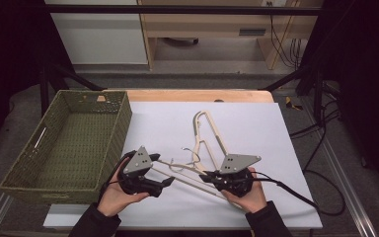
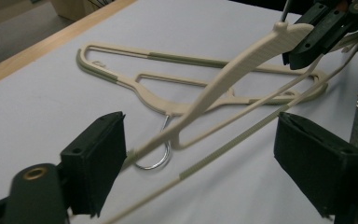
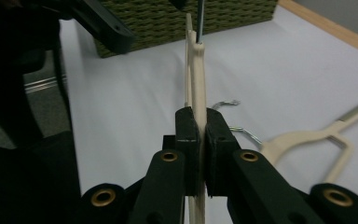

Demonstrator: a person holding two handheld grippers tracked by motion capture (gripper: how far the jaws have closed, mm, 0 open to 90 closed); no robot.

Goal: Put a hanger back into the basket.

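Observation:
A cream plastic hanger is lifted off the white sheet. My right gripper is shut on one end of it. My left gripper stands open around the hanger's other end, its pads apart from the arm and bar that pass between them. In the left gripper view the right gripper clamps the hanger at the top right. A second cream hanger lies flat on the sheet farther back, its metal hook pointing toward me.
A green woven basket stands at the left, with nothing inside it. The white sheet covers most of the wooden table. Cables trail over the floor at the right.

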